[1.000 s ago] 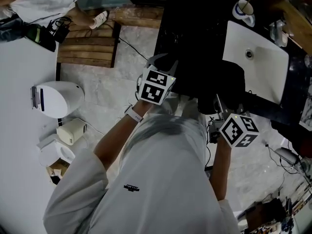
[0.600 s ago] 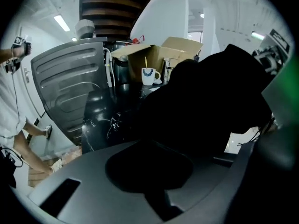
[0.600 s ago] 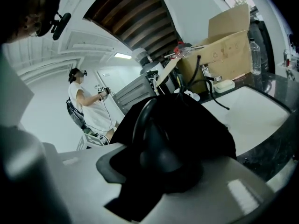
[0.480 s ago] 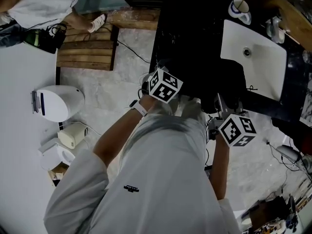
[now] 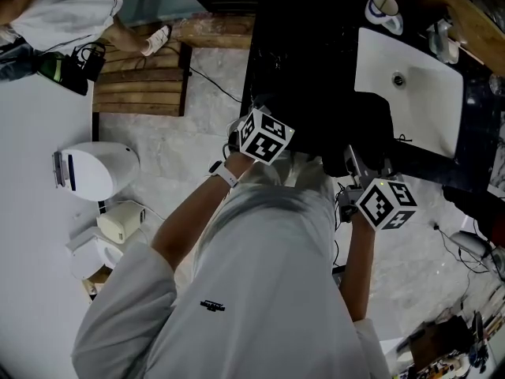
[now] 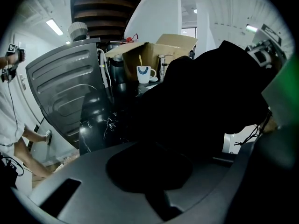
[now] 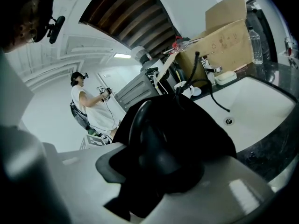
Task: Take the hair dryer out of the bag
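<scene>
A black cloth bag (image 5: 359, 129) lies on the dark counter beside the sink and fills the right of the left gripper view (image 6: 210, 92). My left gripper (image 6: 152, 171) is shut on a fold of its fabric at the bag's near left edge. In the right gripper view a glossy black hair dryer (image 7: 149, 134) bulges out of the bag (image 7: 205, 125). My right gripper (image 7: 154, 167) is shut on it, and its jaws have just eased open a little. The rest of the dryer is hidden in the cloth.
A white sink (image 5: 410, 93) with a faucet (image 7: 210, 69) lies right of the bag in the black marble counter (image 5: 300, 54). A mug (image 6: 145, 73) and a cardboard box (image 6: 159, 50) stand behind. Another person (image 7: 91, 101) stands beyond. A wooden pallet (image 5: 142, 77) and white appliance (image 5: 95, 168) are on the floor.
The left gripper moved right and down onto the bag's edge, then held still. The right gripper stayed at the bag's near right side.
</scene>
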`<action>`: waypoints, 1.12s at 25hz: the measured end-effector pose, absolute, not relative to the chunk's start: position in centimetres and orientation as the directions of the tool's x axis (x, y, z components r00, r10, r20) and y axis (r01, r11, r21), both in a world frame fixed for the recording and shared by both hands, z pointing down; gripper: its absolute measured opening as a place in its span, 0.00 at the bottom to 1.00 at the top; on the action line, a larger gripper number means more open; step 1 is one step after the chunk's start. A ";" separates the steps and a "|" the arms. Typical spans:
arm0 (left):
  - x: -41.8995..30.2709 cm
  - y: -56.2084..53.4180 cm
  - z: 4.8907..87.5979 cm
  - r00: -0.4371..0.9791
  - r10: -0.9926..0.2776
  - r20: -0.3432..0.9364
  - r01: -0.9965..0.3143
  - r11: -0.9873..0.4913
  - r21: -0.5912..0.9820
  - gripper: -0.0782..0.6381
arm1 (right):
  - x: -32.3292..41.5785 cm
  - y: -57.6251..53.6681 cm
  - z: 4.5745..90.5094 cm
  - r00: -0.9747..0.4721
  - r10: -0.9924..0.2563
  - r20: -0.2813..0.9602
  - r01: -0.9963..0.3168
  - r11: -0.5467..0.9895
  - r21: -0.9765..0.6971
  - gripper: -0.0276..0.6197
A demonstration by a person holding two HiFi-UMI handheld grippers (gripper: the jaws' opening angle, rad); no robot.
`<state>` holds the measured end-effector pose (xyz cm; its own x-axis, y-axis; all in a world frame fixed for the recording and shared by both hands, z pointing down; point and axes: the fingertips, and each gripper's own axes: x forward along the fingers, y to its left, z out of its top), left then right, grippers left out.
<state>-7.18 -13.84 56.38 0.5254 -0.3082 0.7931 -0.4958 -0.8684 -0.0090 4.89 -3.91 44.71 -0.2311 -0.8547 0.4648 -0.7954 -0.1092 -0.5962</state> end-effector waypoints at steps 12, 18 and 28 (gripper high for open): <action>-7.1 -13.9 56.4 0.517 -0.322 0.793 -0.497 -0.867 -0.027 0.12 | 5.3 -3.9 45.1 -0.222 -0.869 0.442 -0.709 -0.168 -0.685 0.29; -7.0 -13.7 56.4 0.512 -0.313 0.800 -0.480 -0.876 -0.036 0.12 | 5.4 -3.2 44.6 -0.180 -0.880 0.440 -0.728 -0.182 -0.661 0.29; -7.0 -13.9 56.4 0.489 -0.275 0.828 -0.453 -0.891 -0.028 0.12 | 5.6 -1.5 42.3 -0.187 -0.887 0.423 -0.743 -0.154 -0.651 0.29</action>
